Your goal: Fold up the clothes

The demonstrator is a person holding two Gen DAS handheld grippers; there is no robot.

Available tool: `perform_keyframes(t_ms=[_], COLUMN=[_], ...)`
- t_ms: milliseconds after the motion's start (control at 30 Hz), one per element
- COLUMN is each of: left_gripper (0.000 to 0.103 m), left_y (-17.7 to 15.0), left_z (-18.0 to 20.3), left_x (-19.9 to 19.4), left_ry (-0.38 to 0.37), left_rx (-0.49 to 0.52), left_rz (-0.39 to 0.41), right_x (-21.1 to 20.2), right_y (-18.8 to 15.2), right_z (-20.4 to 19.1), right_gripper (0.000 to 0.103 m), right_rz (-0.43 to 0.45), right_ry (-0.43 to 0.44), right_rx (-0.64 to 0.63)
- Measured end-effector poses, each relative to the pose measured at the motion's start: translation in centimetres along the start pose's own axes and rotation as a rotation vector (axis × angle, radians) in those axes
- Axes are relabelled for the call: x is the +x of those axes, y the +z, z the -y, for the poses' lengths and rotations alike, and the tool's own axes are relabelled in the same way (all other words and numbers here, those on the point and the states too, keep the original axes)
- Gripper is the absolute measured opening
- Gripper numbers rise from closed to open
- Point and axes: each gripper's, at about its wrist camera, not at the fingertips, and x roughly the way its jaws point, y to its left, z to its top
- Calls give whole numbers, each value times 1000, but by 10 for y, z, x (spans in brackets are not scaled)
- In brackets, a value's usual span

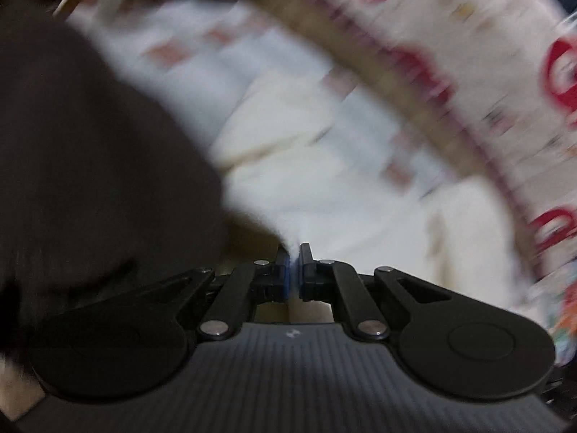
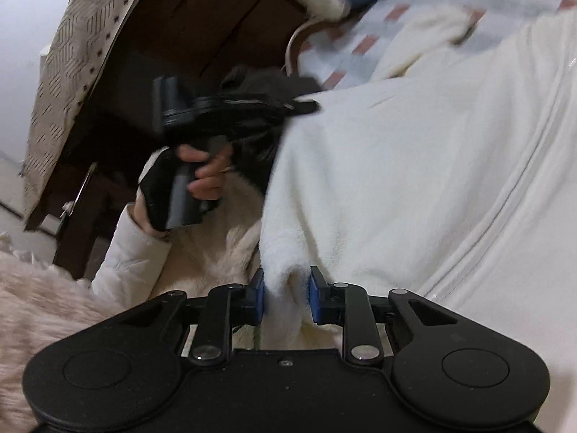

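A white fleece garment [image 2: 414, 166] with a zip line lies spread across the bed. My right gripper [image 2: 286, 294] is shut on a bunched fold of its near edge. My left gripper [image 1: 295, 270] is shut on a thin edge of the same white fleece [image 1: 288, 166]; its view is heavily blurred. In the right wrist view the left gripper [image 2: 306, 106] shows held in a hand at the garment's far left edge. A dark garment [image 1: 90, 166] fills the left of the left wrist view.
A checked blue, white and pink bed cover [image 2: 378, 29] lies under the fleece. A patterned blanket with red shapes [image 1: 505, 54] runs along the right. A dark wooden frame [image 2: 202, 29] and a fluffy pink fabric [image 2: 43, 306] lie to the left.
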Motion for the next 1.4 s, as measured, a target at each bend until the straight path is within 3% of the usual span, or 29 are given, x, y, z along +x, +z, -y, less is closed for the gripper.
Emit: perform_keyframes(t_ms=[167, 333, 467, 600, 633, 700, 833, 933, 1000, 1067, 1200, 1400], left_gripper=[6, 17, 20, 41, 42, 42, 42, 42, 42, 42, 42, 52], left_y=[-7, -11, -6, 9, 14, 24, 34, 39, 44, 55, 95, 112], left_z=[20, 26, 40, 73, 78, 88, 99, 104, 113, 125, 159, 217], left_x=[25, 17, -12, -32, -32, -27, 2, 20, 32, 49, 91, 145], left_ry=[204, 236, 195, 113, 79, 54, 106, 105, 132, 148, 42, -166], left_rx=[161, 203, 257, 396, 416, 441, 462, 439, 477, 505, 467, 562], left_rz=[-71, -65, -16, 25, 18, 14, 13, -23, -6, 11, 43, -33], right_x=[35, 29, -16, -75, -89, -106, -129, -136, -141, -149, -180, -215], right_y=[4, 7, 8, 12, 14, 14, 7, 3, 6, 10, 33, 86], right_z=[-3, -25, -19, -5, -2, 2, 14, 34, 49, 59, 75, 107], right_gripper=[28, 40, 52, 52, 52, 52, 52, 52, 52, 52, 52, 52], right_rz=[-103, -99, 72, 260, 300, 348, 448, 502, 522, 563, 595, 502], right_ry=[-13, -80, -121, -221, -251, -356, -612, -786, -908, -962, -953, -828], right_rx=[-22, -87, -65, 8, 23, 4, -44, -11, 32, 35, 73, 168])
